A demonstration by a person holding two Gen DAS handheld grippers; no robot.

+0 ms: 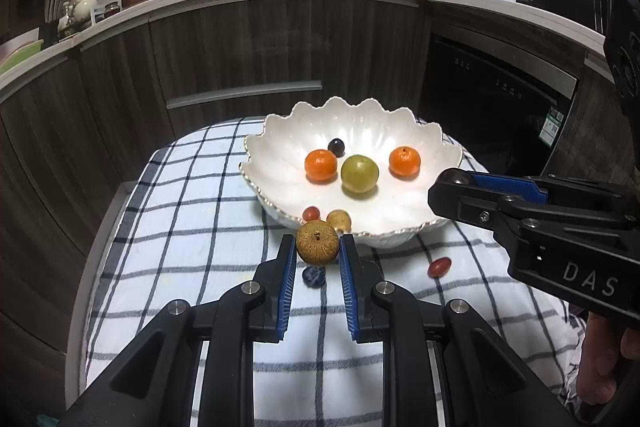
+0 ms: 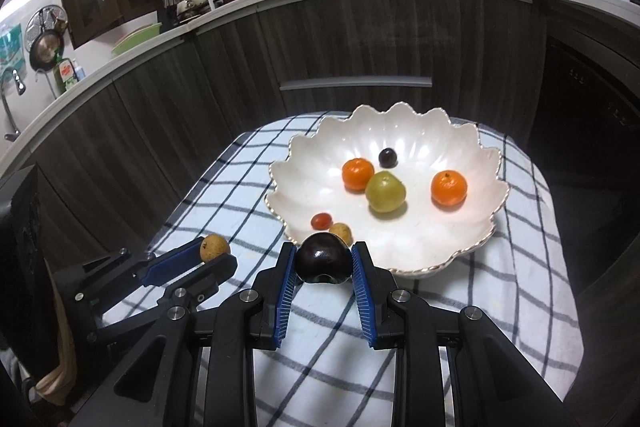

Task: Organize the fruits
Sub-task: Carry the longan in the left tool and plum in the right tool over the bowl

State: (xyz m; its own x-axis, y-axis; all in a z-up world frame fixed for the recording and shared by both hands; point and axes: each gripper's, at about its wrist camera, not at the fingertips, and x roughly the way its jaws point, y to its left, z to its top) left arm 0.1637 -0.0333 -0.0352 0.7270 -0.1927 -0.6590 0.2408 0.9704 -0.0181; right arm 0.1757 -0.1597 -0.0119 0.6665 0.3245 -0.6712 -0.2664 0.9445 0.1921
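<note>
Checked tablecloth (image 1: 180, 227) scene: left gripper (image 1: 318, 255) pinching a longan (image 1: 317, 242), right gripper (image 2: 323, 259) a plum (image 2: 323, 257) (both carrying), next lower into bowl (image 2: 472, 147).

White scalloped bowl (image 2: 476, 155), gilt rim. Inside: two orange mandarins (image 2: 357, 173), one yellow-green fruit (image 2: 385, 192), one dark grape (image 2: 387, 157). Cloth (image 1: 192, 227): white, dark check. Gripper pads (image 2: 285, 301) blue.

— We see a glossy white bowl (image 2: 472, 147) with a thin gold rim, ceramic by its look, on a soft woven checked cloth (image 1: 192, 227).

— We agree. Our left gripper's brown fruit (image 1: 317, 242) is matt and rough; the right's dark plum (image 2: 323, 257) shines smooth.
</note>
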